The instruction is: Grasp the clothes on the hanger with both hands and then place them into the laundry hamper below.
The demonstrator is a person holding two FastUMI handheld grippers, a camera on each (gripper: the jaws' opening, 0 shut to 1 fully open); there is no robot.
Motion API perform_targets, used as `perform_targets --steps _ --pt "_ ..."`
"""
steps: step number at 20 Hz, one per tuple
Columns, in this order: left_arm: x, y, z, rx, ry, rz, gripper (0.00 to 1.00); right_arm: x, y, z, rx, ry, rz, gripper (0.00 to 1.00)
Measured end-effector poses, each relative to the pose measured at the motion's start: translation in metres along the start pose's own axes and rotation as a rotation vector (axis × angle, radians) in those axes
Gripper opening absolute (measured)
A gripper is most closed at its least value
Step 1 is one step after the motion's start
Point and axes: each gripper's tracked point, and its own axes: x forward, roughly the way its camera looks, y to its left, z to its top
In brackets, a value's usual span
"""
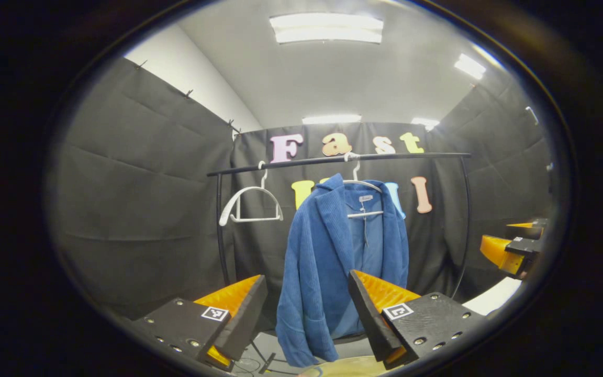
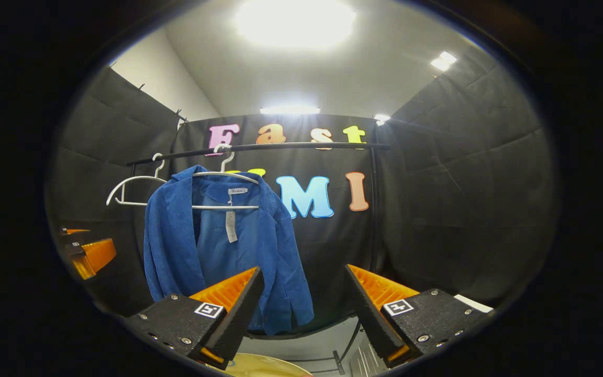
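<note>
While the blue jacket (image 1: 333, 262) hangs on its white hanger (image 1: 364, 184) from the black rail (image 1: 333, 158), it sits ahead of both sets of jaws and untouched by either. In the left gripper view it lies straight beyond the gap between your left gripper (image 1: 306, 306) fingers, overlapping the inner edge of the right-hand one; in the right gripper view it hangs beyond the left-hand finger of your right gripper (image 2: 304, 298), off to that side of the gap. Both pairs of jaws stand wide apart, holding nothing.

For the reach, I'd steer the right gripper across until the cloth centres between its jaws, then bring both forward to take the jacket at the shoulders, one each side, so it lifts clear of the hanger evenly instead of dragging off one arm.

A second, bare hanger (image 1: 249, 204) hangs further along the rail; keep off it. The hamper is hard to make out: just a pale curved edge (image 2: 270, 366) below the jaws, cut off, which may be its rim. The jacket's hem is partly hidden behind your fingers.
</note>
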Motion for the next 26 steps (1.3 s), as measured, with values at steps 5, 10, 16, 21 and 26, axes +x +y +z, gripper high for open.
perform_targets --steps 5,10,16,21,26 --pt "-0.002 0.003 0.010 0.012 -0.009 -0.002 0.97 0.005 0.003 0.013 0.005 -0.025 0.011 0.95" --pt "0.011 -0.008 0.036 0.004 -0.048 -0.004 0.97 0.015 0.008 0.037 0.020 -0.062 0.038 0.95" --pt "0.017 -0.018 0.071 -0.009 -0.092 -0.026 0.97 0.033 0.016 0.071 0.031 -0.103 0.092 0.95" --pt "0.040 -0.040 0.077 -0.018 -0.076 -0.046 0.84 0.068 0.024 0.085 0.043 -0.114 0.145 0.92" --pt "0.072 -0.059 0.083 -0.011 -0.085 -0.020 0.89 0.111 0.028 0.092 0.076 -0.122 0.186 0.95"
